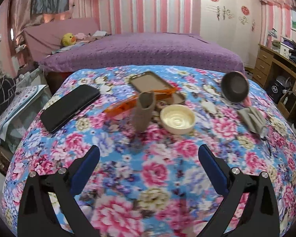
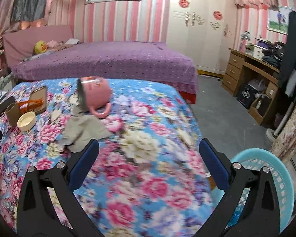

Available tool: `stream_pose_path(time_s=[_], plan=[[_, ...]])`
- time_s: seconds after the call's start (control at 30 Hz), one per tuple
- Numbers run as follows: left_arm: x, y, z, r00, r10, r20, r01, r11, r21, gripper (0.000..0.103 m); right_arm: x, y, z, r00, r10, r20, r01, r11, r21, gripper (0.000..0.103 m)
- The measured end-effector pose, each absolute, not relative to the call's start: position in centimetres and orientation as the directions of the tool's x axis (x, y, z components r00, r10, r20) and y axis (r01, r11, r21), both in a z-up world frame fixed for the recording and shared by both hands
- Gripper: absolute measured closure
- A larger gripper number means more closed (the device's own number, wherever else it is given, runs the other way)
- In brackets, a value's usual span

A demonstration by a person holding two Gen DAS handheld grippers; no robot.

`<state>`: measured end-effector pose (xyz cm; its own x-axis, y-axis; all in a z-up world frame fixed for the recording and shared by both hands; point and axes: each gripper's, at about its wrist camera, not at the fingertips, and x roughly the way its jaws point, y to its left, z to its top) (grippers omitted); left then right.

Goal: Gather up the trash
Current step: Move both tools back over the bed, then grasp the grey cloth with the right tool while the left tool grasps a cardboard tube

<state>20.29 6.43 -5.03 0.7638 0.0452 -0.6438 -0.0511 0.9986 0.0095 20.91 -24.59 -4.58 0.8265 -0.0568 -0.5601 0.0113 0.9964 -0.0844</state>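
On the floral tablecloth [image 1: 148, 167] stand a brown cardboard tube [image 1: 143, 111], a cream round lid [image 1: 177, 118], an orange wrapper [image 1: 128, 103] and a crumpled grey tissue [image 1: 251, 118]. My left gripper [image 1: 149, 155] is open and empty, just short of the tube. My right gripper [image 2: 149, 150] is open and empty above the table's right part, with the grey tissue [image 2: 84, 130] by its left finger. A turquoise basket [image 2: 266, 187] stands beside the table at lower right. The tube [image 2: 12, 110] and lid [image 2: 26, 120] show at far left.
A black phone [image 1: 70, 107], a phone case [image 1: 151, 82] and a pink mug on its side [image 1: 235, 90], [image 2: 94, 96] lie on the table. A purple bed [image 2: 108, 61] is behind. A wooden desk [image 2: 250, 75] and grey floor [image 2: 227, 118] are on the right.
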Motion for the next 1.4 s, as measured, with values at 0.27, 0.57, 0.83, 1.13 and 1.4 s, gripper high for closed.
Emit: stream_pose_path(time_s=[0.27, 0.57, 0.83, 1.13, 1.4], plan=[[20.6, 9.1, -5.5, 0.745, 0.074, -0.663, -0.103, 0.995, -0.005, 0.006, 23.5, -20.5, -5.8, 0.794, 0.018, -0.608, -0.058, 0.997, -0.047, 0.004], [21.3, 10.2, -6.2, 0.725, 0.077, -0.684, -0.122, 0.992, -0.017, 0.005, 25.9, -18.1, -7.2, 0.74, 0.061, -0.67, -0.109, 0.994, -0.03, 0.018], [21.7, 9.7, -6.3, 0.731, 0.073, -0.679, -0.103, 0.995, -0.004, 0.006, 26.8, -17.4, -8.2, 0.68, 0.17, -0.713, -0.197, 0.979, 0.045, 0.08], [23.0, 9.1, -5.9, 0.75, 0.047, -0.659, -0.082, 0.996, -0.022, 0.006, 24.9, -20.3, -6.7, 0.73, 0.177, -0.661, -0.182, 0.981, 0.062, 0.089], [25.8, 8.5, -5.7, 0.754, 0.009, -0.657, -0.056, 0.997, -0.05, 0.039, 24.2, -22.6, -6.5, 0.738, 0.127, -0.663, -0.165, 0.986, 0.006, 0.089]])
